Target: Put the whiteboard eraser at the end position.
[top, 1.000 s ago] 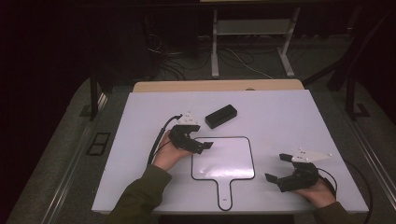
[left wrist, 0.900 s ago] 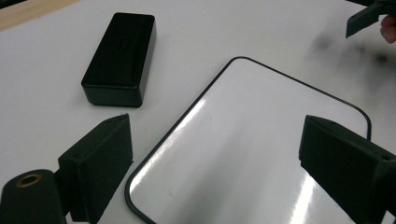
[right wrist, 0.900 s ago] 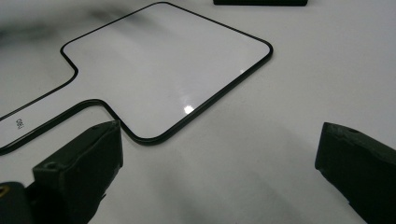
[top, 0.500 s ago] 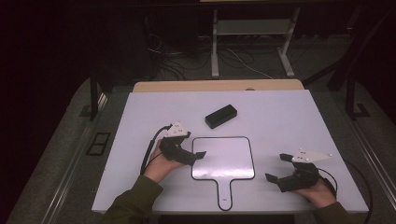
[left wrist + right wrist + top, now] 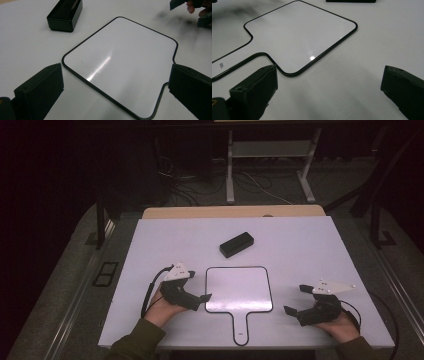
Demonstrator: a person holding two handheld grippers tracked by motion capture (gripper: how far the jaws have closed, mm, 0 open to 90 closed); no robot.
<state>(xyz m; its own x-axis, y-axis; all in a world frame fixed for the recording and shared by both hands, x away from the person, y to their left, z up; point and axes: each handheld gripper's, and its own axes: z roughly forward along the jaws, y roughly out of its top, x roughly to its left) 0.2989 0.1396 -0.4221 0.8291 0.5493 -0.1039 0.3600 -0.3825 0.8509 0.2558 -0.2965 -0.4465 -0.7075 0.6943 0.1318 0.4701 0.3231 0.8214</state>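
1. Left gripper has drawn back from the black eraser block; jaws just opening, now spread, empty.
2. Right gripper: jaws spread, empty.
3. Paddle whiteboard, flat on table between the grippers: probably light, stiff, slick; take by handle.

From above I see my left gripper just beside the left edge of the paddle-shaped whiteboard, its jaws spread wide with nothing between them; they have just been opening. The whiteboard lies flat on the white table, its handle pointing toward my side. My right gripper rests near the table's front right corner, well apart from the whiteboard, jaws parted and empty, aimed left toward it. A black eraser block sits farther back, beyond the whiteboard's upper edge and clear of it. A cable loops from the left gripper.
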